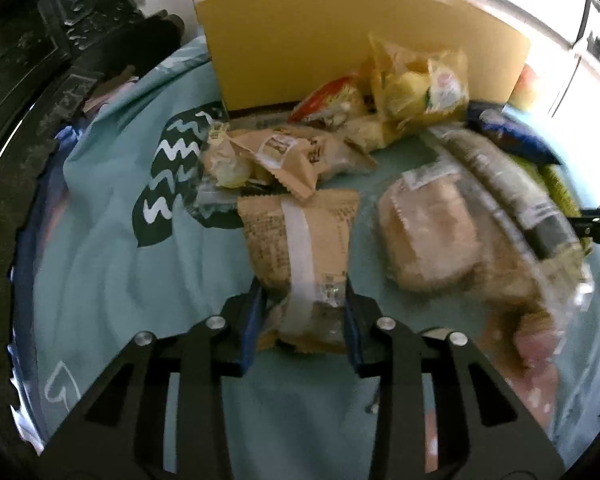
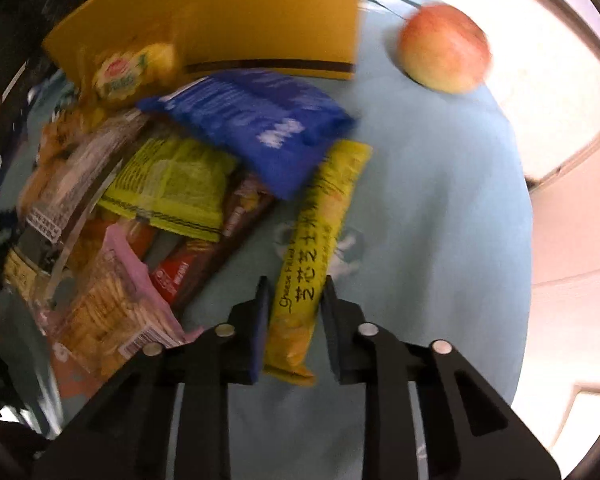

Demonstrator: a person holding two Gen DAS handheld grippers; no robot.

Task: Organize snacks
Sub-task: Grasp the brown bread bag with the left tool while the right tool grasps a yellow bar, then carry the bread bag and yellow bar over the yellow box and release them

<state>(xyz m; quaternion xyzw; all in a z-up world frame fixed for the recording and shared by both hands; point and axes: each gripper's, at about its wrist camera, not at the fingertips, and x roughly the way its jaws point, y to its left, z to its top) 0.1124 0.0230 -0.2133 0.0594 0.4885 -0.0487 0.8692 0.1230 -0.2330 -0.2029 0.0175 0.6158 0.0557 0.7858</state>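
Observation:
In the left wrist view my left gripper (image 1: 305, 296) is shut on a brown paper snack packet (image 1: 300, 240) with a white strip, held over the teal cloth (image 1: 100, 248). Other snacks lie beyond: tan packets (image 1: 284, 152), a yellow bag (image 1: 416, 88), a clear-wrapped bread pack (image 1: 428, 232). In the right wrist view my right gripper (image 2: 294, 304) is shut on a long yellow cheese snack stick (image 2: 316, 240). A blue packet (image 2: 256, 120), a lime green packet (image 2: 172, 184) and a pink cracker pack (image 2: 112, 304) lie to its left.
A yellow box stands upright at the back (image 1: 340, 40) and also shows in the right wrist view (image 2: 260, 20). An apple (image 2: 444, 48) sits on the cloth at the far right. A dark carved piece of furniture (image 1: 40, 40) is on the left.

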